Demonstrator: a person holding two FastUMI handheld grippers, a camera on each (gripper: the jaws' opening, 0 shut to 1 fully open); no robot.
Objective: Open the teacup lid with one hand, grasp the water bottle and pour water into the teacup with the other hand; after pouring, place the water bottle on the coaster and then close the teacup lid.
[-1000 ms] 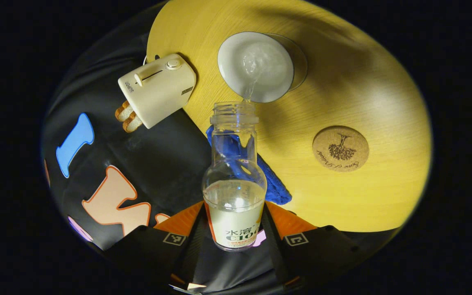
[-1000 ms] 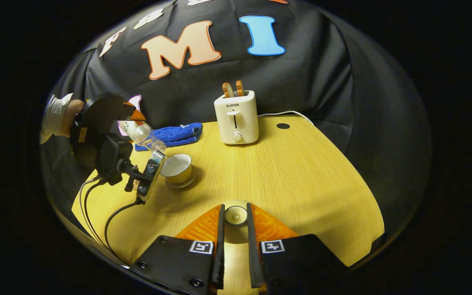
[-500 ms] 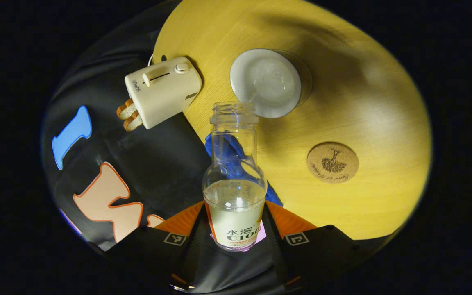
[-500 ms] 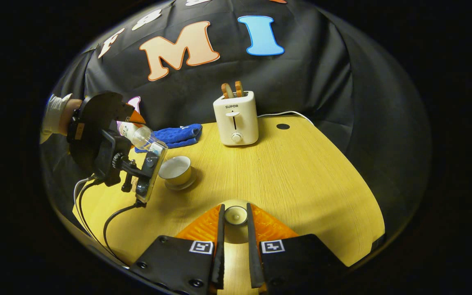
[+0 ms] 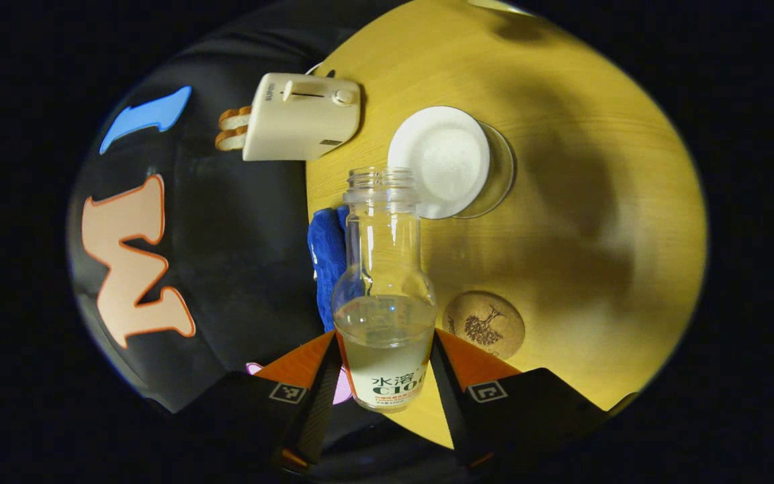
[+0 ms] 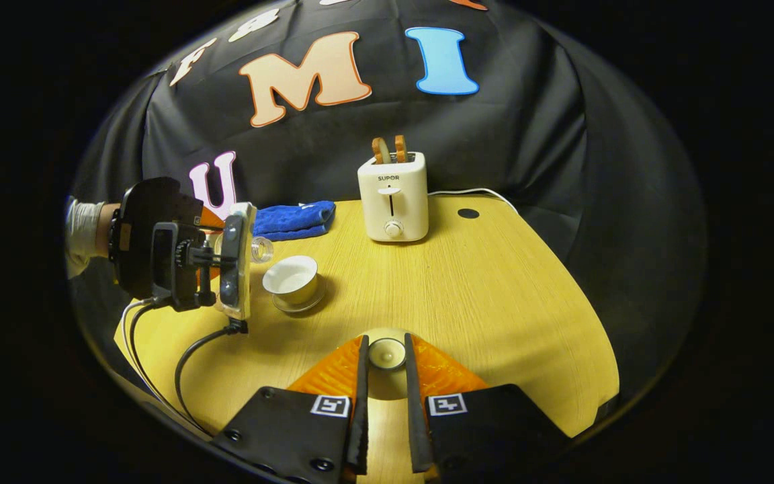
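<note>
My left gripper [image 5: 385, 363] is shut on a clear water bottle [image 5: 384, 289], uncapped and holding some water low in its body. Beyond its mouth stands the white teacup [image 5: 439, 160], lidless, on a glass saucer [image 5: 500, 176]. A round cork coaster [image 5: 484, 324] lies on the table just right of the bottle. In the right gripper view the bottle's mouth [image 6: 261, 249] lies roughly level, just left of the teacup [image 6: 291, 279]. My right gripper [image 6: 385, 366] is shut on the small teacup lid [image 6: 386, 353], held over the table's near side.
A cream toaster [image 6: 394, 202] with bread slices stands at the back of the yellow table [image 6: 494, 302]. A blue cloth [image 6: 293, 220] lies at the back left. A gloved hand [image 6: 81, 232] holds the left gripper, and cables [image 6: 185, 356] hang from it.
The water stream into the teacup has stopped. My left gripper has tipped the bottle back toward level and drawn it away from the cup, nearer the coaster. The right gripper stays put.
</note>
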